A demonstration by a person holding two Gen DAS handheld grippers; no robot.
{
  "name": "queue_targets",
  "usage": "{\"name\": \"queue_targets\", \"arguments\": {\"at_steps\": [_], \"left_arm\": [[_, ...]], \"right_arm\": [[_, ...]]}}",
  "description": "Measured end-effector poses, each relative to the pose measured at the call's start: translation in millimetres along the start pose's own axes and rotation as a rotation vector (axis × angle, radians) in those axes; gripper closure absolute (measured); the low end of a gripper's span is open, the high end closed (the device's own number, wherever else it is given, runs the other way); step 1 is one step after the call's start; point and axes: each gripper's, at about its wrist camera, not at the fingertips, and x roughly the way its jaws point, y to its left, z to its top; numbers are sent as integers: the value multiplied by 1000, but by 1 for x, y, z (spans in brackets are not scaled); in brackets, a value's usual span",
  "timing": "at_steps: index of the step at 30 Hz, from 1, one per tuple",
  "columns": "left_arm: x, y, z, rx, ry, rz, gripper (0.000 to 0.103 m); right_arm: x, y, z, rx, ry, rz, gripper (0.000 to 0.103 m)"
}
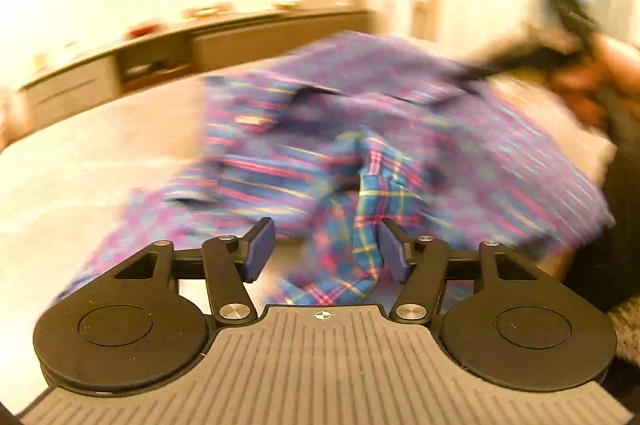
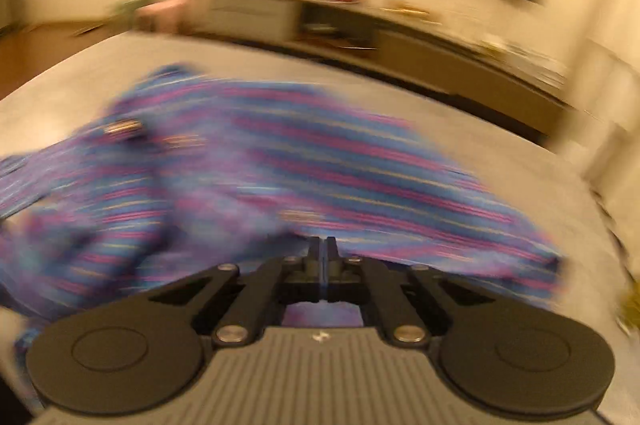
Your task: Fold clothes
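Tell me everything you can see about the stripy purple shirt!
The plaid shirt looks like soft woven cloth, blue and purple with pink and thin yellow lines. It lies rumpled and partly lifted over a pale tabletop, blurred by motion. A collar-like flap shows near its top. The right gripper is pinched shut on one edge. A twisted part hangs between the open fingers of the left gripper, touching one pad.

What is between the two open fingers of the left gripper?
A bunched fold of the plaid shirt sits in the gap of the left gripper, close to its right pad, with pale table showing beside it. The left wrist view shows this.
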Motion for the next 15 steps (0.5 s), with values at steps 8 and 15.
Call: {"name": "queue_targets", "arguments": {"at_steps": [8, 15], "left_arm": [[8, 73, 10, -494, -39, -34, 51], [-20, 82, 18, -491, -86, -22, 50]], "right_arm": [[-63, 106, -23, -214, -142, 213, 3], [-24, 184, -27, -377, -127, 163, 89]]}}
